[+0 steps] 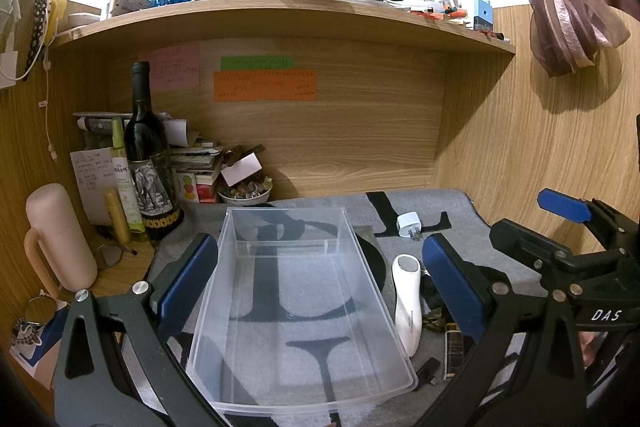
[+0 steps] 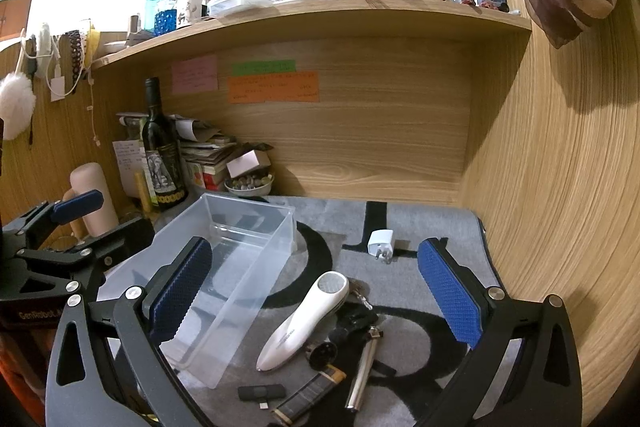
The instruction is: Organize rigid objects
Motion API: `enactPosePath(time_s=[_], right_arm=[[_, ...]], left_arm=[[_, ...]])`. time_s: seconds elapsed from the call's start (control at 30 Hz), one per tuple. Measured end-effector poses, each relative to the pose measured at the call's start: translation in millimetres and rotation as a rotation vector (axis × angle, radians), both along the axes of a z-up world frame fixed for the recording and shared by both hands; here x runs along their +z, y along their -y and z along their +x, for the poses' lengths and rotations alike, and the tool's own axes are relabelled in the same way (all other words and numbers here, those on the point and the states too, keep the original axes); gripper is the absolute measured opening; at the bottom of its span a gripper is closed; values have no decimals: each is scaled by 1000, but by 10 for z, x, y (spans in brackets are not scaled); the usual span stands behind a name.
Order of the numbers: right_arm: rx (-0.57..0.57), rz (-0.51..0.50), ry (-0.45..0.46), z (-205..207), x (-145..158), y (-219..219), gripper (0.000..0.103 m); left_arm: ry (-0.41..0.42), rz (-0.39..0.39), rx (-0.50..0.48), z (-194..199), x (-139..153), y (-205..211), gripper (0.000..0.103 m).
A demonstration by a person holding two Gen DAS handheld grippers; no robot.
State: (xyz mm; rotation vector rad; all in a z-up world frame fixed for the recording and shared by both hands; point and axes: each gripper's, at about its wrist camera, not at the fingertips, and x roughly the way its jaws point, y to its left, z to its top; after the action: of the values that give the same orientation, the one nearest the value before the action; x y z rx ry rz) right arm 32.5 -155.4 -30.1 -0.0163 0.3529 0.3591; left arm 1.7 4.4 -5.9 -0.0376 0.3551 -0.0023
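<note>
A clear plastic bin (image 1: 296,291) stands empty on the grey patterned mat (image 1: 452,211); it also shows in the right wrist view (image 2: 236,259). My left gripper (image 1: 320,283) is open, its jaws either side of the bin. My right gripper (image 2: 316,295) is open above a white handheld device (image 2: 304,323), which also shows right of the bin in the left wrist view (image 1: 407,303). Beside the device lie a silver metal tool (image 2: 362,375), a black dongle (image 2: 261,393), a black-and-gold lighter (image 2: 308,395), keys (image 2: 360,293) and a white plug adapter (image 2: 381,243).
A wine bottle (image 1: 146,155), a pink mug (image 1: 56,239), stacked books (image 1: 200,163) and a bowl of stones (image 1: 246,193) crowd the back left. Wooden walls close the back and right. A cluttered shelf (image 1: 280,15) runs overhead.
</note>
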Motion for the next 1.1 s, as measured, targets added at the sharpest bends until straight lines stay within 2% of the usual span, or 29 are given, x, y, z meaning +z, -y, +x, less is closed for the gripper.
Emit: enactPosePath(time_s=[1.1], right_arm=[[-3,1,2,-27,42,13,103]], left_arm=[[-2,-5,-9,-3,15,10,103]])
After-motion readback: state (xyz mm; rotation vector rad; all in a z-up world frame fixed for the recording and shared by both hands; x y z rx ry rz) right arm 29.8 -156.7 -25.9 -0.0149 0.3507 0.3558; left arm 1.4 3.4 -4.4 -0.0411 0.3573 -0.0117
